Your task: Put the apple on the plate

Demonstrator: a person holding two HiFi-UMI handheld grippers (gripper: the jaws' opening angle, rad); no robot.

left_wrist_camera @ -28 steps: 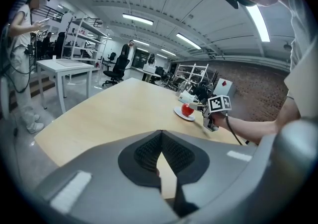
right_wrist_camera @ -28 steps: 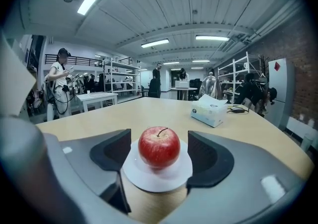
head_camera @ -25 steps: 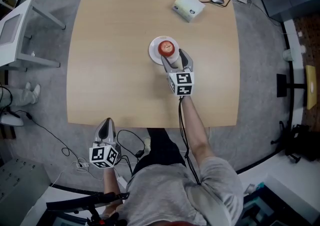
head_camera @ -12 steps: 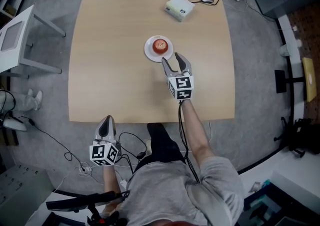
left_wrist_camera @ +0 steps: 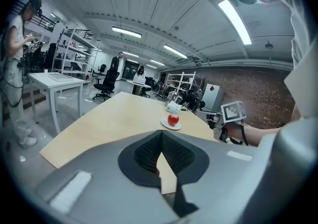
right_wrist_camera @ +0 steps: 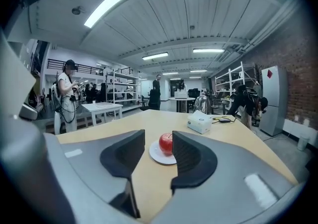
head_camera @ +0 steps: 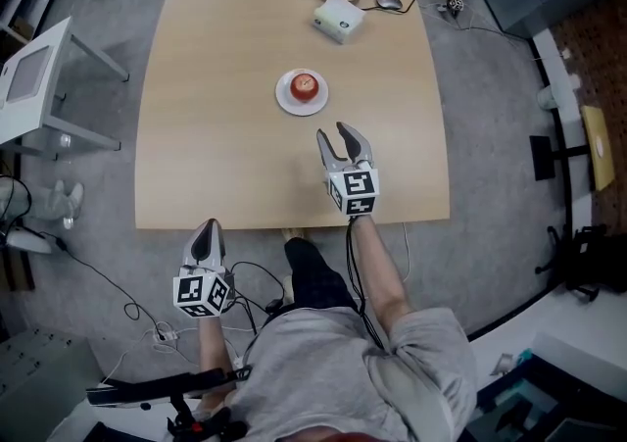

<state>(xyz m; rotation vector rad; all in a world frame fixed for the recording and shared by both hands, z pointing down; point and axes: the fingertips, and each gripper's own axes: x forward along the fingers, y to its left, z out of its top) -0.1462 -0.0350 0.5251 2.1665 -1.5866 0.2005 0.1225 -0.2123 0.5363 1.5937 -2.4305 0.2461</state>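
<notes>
Round glossy red apple [head_camera: 306, 85] seated on the small white round plate [head_camera: 290, 103], mid pale wooden table [head_camera: 216, 136], well apart from both tools. Likely firm, smooth, fairly light, apt to roll; best pinched across its widest girth. Right gripper [head_camera: 343, 132] closing on nothing, jaws half parted. Left gripper [head_camera: 206, 230] pressed together, empty

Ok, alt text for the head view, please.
An apple sits on a white plate mid-table. The right hand-held gripper hovers nearer the person, nothing between its closing jaws. The left hand-held gripper hangs shut beyond the table's near edge.
</notes>
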